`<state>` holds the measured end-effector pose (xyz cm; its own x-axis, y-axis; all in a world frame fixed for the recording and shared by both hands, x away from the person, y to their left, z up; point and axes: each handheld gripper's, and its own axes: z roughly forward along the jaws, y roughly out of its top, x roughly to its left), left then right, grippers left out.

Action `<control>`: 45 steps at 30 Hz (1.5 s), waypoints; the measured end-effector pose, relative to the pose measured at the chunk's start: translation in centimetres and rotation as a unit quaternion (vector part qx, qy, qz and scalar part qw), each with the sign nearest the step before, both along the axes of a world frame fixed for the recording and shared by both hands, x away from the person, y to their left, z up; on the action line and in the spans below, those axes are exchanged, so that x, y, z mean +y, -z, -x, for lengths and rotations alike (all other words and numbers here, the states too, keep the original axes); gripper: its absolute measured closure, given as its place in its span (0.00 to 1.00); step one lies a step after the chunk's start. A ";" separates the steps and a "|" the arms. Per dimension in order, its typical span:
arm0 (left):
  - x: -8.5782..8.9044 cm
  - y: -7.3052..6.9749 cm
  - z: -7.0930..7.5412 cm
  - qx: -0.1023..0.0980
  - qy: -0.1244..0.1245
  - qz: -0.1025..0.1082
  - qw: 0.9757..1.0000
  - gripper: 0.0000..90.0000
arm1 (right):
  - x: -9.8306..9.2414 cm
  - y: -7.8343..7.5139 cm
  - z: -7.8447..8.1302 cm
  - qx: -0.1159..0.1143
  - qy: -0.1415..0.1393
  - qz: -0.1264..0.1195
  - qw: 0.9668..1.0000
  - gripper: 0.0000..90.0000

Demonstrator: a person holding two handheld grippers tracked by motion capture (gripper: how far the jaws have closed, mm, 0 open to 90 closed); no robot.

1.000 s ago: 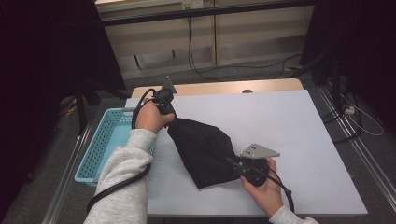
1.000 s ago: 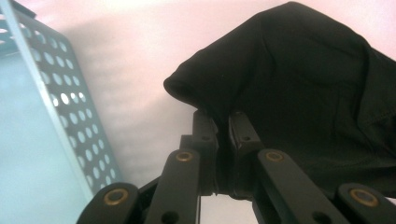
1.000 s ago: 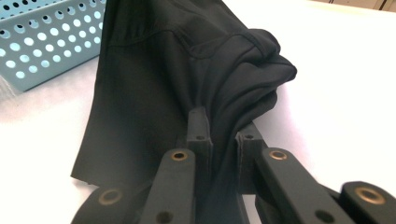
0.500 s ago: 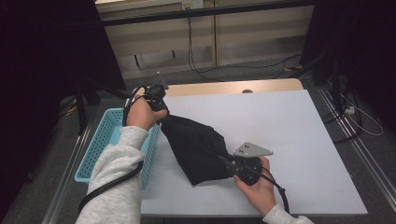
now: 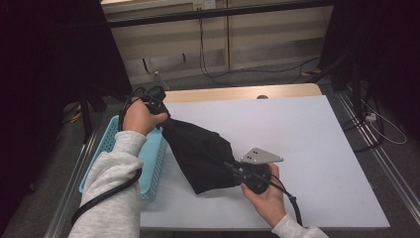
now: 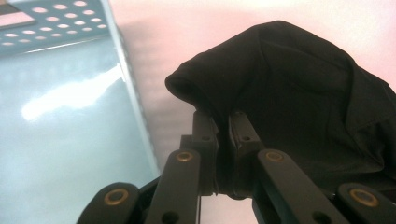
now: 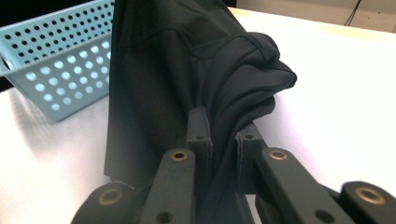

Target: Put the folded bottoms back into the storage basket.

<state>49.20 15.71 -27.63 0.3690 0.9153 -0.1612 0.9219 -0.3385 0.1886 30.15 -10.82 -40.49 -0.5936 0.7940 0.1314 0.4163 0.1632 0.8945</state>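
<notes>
Between two raised hands, a black cloth hangs stretched above the white desk. Left tongs pinch its upper end beside the blue basket; right tongs pinch the lower end.

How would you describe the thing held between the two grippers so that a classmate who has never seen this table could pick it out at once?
Start at the white table, then look to its left side, beside the light blue perforated basket. There a black cloth is stretched between the left gripper and the right gripper. It is the one soft, dark, creased item against the pale surface.
</notes>
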 end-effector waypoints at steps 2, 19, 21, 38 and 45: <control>0.2 -0.6 -0.1 0.000 0.001 -0.006 1.000 0.93 | 0.2 -0.2 -0.1 -0.002 -0.002 -0.002 1.000 0.90; 1.3 -2.9 -0.3 -0.001 -0.019 -0.029 0.999 0.93 | 1.5 -1.7 -0.8 -0.011 -0.010 -0.026 1.000 0.90; 1.5 -3.1 -0.4 -0.001 -0.019 -0.029 0.999 0.93 | 1.6 -1.9 -0.9 -0.013 -0.010 -0.026 1.000 0.90; 3.9 -4.4 -0.4 -0.004 -0.041 -0.035 0.999 0.93 | 3.4 -2.6 -2.0 -0.021 -0.022 -0.038 0.999 0.90; 5.0 -4.9 -0.6 -0.008 -0.057 -0.038 0.998 0.93 | 4.5 -3.0 -2.3 -0.024 -0.030 -0.039 0.999 0.90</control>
